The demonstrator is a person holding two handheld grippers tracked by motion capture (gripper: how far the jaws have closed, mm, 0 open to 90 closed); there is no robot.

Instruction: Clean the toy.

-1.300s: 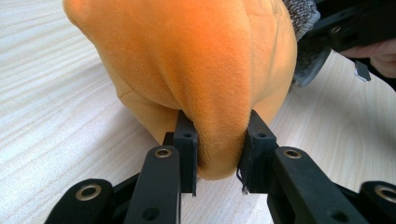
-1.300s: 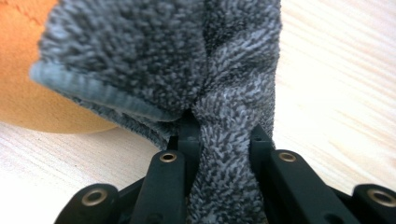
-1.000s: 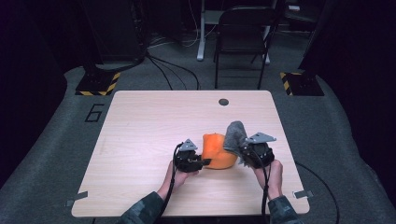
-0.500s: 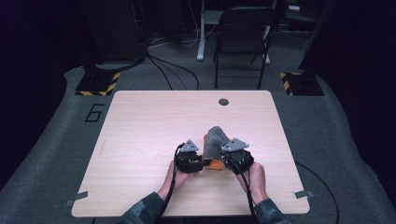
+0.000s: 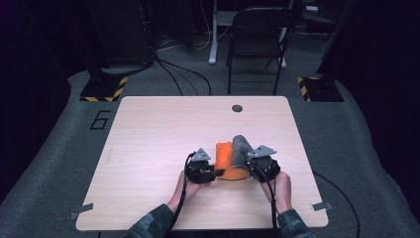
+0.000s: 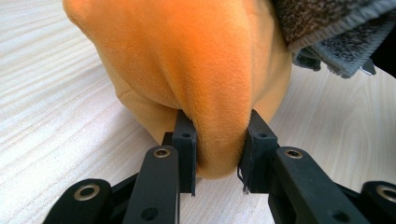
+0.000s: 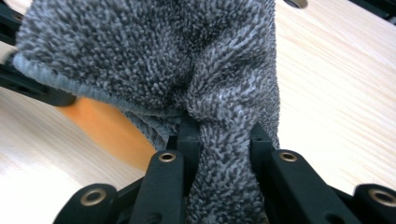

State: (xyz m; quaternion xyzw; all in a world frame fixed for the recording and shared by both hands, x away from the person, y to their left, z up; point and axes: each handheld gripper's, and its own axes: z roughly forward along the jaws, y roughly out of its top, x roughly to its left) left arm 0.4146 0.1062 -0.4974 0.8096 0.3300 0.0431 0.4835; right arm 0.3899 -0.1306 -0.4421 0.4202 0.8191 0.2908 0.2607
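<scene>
Pale wood table point(image 5: 148, 148) stands on grey carpet in a dark room, and toward its near right corner lies an orange cloth point(image 5: 225, 157) with a grey towel point(image 5: 241, 148) bunched against its right side. In the left gripper view the grey towel point(image 6: 327, 32) drapes over the upper right of the orange cloth point(image 6: 196, 70). Left gripper point(image 5: 208, 173) has its fingers point(image 6: 186, 144) clamped on a fold of the orange cloth at its near edge. Right gripper point(image 5: 252, 166) has its fingers point(image 7: 189, 140) clamped on a bunch of the grey towel point(image 7: 154, 60), with the orange cloth point(image 7: 107, 128) showing beneath. Beyond the far edge stands a folding chair point(image 5: 257, 39), and a small dark round inset point(image 5: 237, 108) sits near that edge.
</scene>
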